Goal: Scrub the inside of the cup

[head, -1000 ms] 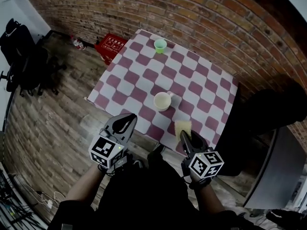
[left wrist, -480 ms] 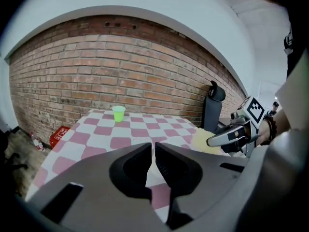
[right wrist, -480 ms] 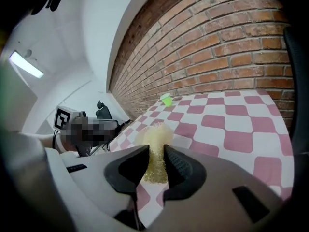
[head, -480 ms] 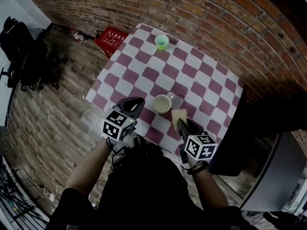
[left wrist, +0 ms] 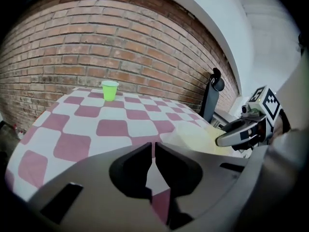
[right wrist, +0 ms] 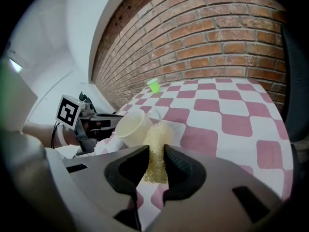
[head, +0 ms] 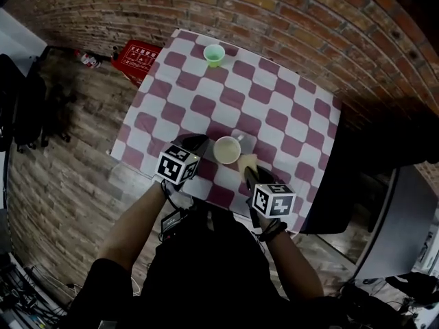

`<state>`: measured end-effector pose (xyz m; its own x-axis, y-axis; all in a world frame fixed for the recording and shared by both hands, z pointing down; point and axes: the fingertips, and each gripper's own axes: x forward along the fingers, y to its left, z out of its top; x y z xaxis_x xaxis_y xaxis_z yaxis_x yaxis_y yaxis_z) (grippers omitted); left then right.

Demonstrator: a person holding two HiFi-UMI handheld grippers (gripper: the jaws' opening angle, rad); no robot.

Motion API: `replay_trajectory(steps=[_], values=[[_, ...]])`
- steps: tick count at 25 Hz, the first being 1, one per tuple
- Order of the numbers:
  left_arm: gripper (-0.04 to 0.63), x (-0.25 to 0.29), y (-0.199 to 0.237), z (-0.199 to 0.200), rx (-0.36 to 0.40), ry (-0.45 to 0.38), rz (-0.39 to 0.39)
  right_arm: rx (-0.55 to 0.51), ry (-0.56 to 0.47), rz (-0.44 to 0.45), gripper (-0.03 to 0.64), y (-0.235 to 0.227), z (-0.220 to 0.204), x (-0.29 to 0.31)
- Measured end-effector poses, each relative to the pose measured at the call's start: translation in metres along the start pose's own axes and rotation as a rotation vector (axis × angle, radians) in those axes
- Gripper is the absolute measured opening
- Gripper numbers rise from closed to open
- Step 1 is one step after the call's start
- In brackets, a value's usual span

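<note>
On the checkered table (head: 274, 101) we risk tipping the unheld cup (head: 226, 149): left gripper (left wrist: 153, 151) closed empty, right gripper (right wrist: 155, 154) pinching the sponge (right wrist: 157, 134)

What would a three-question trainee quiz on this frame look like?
1. What does the right gripper hold?
2. True or false: the left gripper grips the cream cup.
3. Which cup stands near the table's far edge? A cream, B green, C red.

Key
1. A yellow sponge.
2. False: its jaws are shut on nothing, beside the cup.
3. B, the green cup.
</note>
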<state>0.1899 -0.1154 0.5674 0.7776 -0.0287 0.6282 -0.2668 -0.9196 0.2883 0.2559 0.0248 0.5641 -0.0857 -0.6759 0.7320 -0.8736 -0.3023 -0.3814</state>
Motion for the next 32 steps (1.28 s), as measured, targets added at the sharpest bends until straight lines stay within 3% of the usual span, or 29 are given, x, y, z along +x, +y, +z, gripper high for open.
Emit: replay_trajectory(steps=[6, 9, 12, 14, 17, 19, 24, 29, 32], values=[[0.023, 0.001, -0.017, -0.005, 0.101, 0.048, -0.109, 0.035, -0.020, -0.045, 0.104, -0.008, 0.016, 0.003], [0.025, -0.016, -0.013, -0.002, 0.048, 0.041, -0.118, 0.003, -0.048, -0.063, 0.104, -0.007, 0.028, -0.006], [0.030, -0.033, -0.027, 0.008, 0.000, 0.038, -0.190, -0.132, -0.098, -0.058, 0.104, 0.004, 0.048, -0.021], [0.145, -0.036, -0.043, 0.008, -0.047, 0.064, -0.252, -0.275, -0.106, -0.031, 0.104, 0.019, 0.061, -0.029], [0.161, -0.033, -0.057, 0.003, -0.124, 0.097, -0.302, -0.521, -0.055, -0.015, 0.104, 0.040, 0.071, -0.032], [0.164, -0.033, -0.061, 0.000, -0.090, 0.099, -0.303, -0.625, -0.004, 0.002, 0.104, 0.050, 0.074, -0.029], [0.186, -0.040, -0.056, -0.020, 0.137, 0.154, -0.253, -0.801, 0.221, 0.097, 0.104, 0.072, 0.077, -0.008], [0.186, -0.053, -0.053, -0.032, 0.142, 0.149, -0.222, -1.025, 0.553, 0.121, 0.104, 0.083, 0.058, 0.017], [0.186, -0.063, -0.051, -0.037, 0.121, 0.127, -0.203, -1.126, 0.752, 0.079, 0.104, 0.079, 0.043, 0.027]])
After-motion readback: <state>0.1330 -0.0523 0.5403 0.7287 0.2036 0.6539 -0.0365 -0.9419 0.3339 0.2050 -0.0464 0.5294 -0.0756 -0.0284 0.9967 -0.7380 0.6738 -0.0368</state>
